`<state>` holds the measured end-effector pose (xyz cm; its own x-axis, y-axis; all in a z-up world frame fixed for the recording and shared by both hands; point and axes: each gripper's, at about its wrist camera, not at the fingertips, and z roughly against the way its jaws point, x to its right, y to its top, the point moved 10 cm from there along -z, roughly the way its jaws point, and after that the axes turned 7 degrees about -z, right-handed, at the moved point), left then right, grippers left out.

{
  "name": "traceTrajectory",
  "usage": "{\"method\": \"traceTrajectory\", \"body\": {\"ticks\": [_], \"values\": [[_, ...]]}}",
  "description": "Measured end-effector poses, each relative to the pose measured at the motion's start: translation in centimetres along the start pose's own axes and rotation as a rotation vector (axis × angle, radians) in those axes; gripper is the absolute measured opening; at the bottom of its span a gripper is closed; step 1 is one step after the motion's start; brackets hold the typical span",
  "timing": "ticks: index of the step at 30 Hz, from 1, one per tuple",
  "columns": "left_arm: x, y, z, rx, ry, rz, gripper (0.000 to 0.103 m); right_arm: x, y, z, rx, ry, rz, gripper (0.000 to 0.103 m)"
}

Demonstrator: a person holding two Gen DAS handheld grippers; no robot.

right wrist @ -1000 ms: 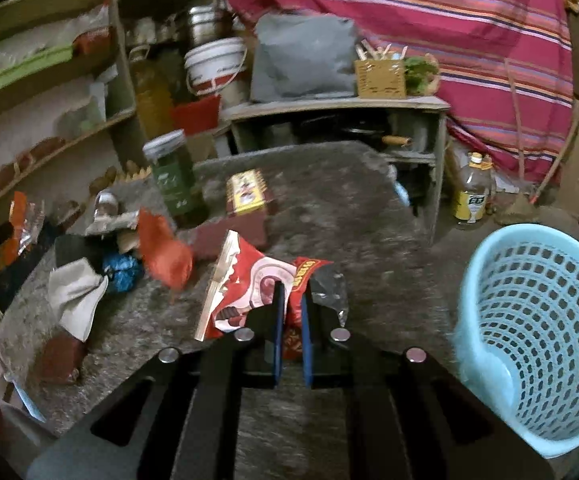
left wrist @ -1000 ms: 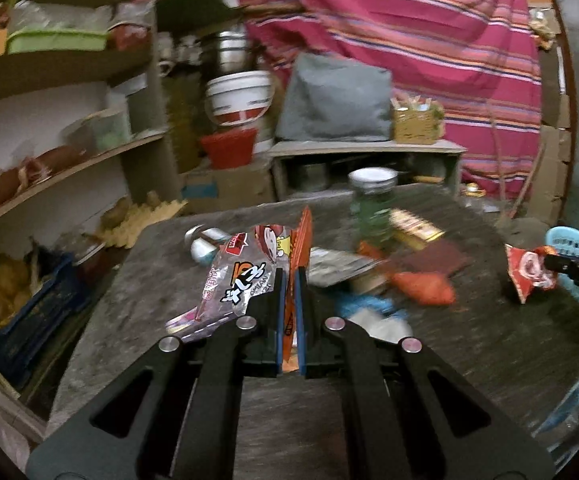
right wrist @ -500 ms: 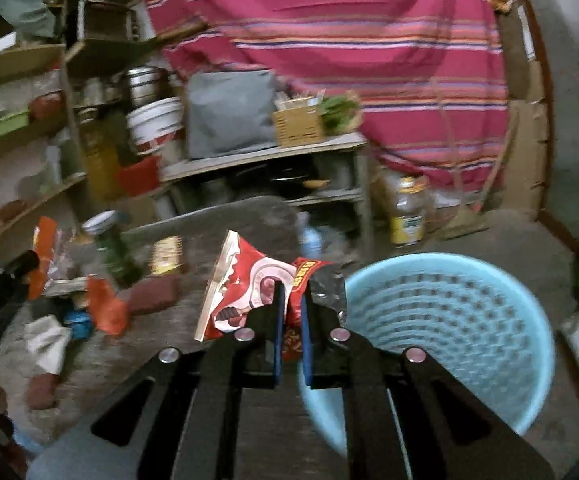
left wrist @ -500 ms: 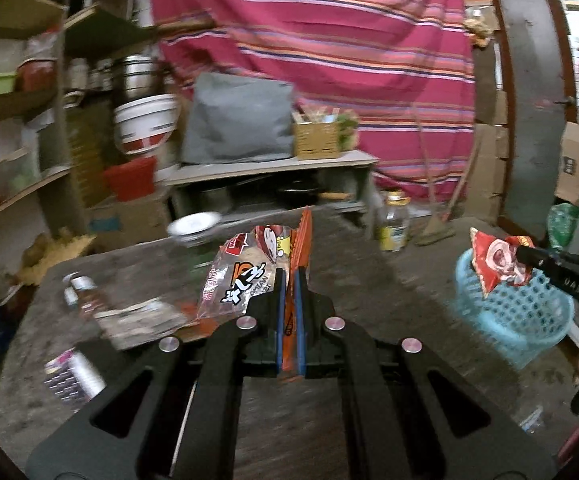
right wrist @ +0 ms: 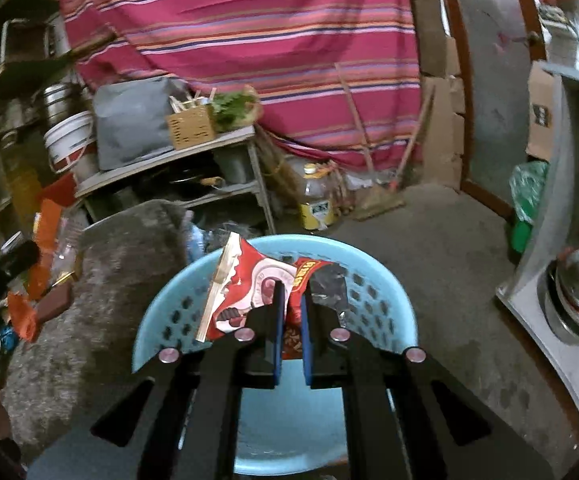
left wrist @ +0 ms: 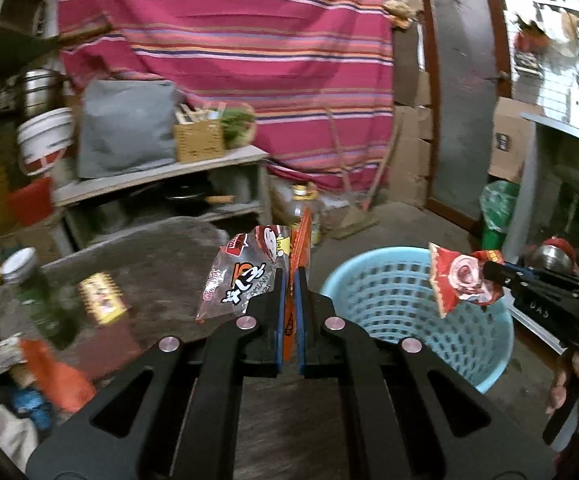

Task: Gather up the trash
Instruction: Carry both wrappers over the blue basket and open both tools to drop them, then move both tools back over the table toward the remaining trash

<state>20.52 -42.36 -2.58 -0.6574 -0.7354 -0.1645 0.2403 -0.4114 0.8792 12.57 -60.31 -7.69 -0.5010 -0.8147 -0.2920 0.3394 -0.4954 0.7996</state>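
My left gripper (left wrist: pixel 289 276) is shut on a clear and orange snack wrapper (left wrist: pixel 245 276), held above the table's right edge beside the light blue basket (left wrist: pixel 389 292). My right gripper (right wrist: pixel 291 292) is shut on a red snack wrapper (right wrist: pixel 249 284) and holds it right over the basket (right wrist: pixel 381 300). In the left wrist view the red wrapper (left wrist: pixel 459 280) hangs over the basket's right rim. In the right wrist view the left gripper's orange wrapper (right wrist: pixel 47 224) shows at the far left.
Loose trash lies on the grey stone table (left wrist: pixel 149 264): a yellow packet (left wrist: pixel 101 298), an orange bag (left wrist: pixel 55 372), a green jar (left wrist: pixel 29 276). A low shelf (right wrist: pixel 177 160), an oil bottle (right wrist: pixel 315 200), a broom and cardboard boxes stand behind the basket.
Both grippers have swung right, away from the table's middle toward the basket. The red wrapper has come from above the table to right over the basket.
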Motion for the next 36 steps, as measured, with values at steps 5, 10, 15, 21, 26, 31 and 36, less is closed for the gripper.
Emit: {"method": "traceTrajectory", "body": {"ticks": [5,10,15,21,26,31,36], "values": [[3.5,0.6,-2.7,-0.013,-0.059,-0.015,0.003,2.2,-0.2,-1.1,-0.019,-0.033,-0.033,0.008],[6.1,0.4,-5.6,-0.060,-0.132,-0.009,0.003,3.3,0.2,-1.1,-0.010,-0.049,-0.058,0.008],[7.4,-1.0,-7.8,-0.138,-0.168,-0.023,0.004,3.5,-0.2,-1.5,-0.025,-0.053,-0.068,0.008],[5.7,-1.4,-7.4,-0.163,-0.143,-0.012,0.036,3.0,-0.4,-1.7,-0.032,-0.050,-0.060,0.008],[3.8,-0.6,-5.8,-0.123,-0.087,-0.017,0.074,2.4,-0.9,-2.4,-0.057,-0.045,-0.055,0.008],[0.7,-0.3,-4.9,-0.100,-0.003,-0.002,0.090,1.4,-1.5,-3.0,-0.087,-0.051,-0.039,0.011],[-2.1,-0.9,-4.4,-0.112,0.035,0.033,0.090,0.6,-2.2,-3.7,-0.111,-0.088,-0.009,0.049]]}}
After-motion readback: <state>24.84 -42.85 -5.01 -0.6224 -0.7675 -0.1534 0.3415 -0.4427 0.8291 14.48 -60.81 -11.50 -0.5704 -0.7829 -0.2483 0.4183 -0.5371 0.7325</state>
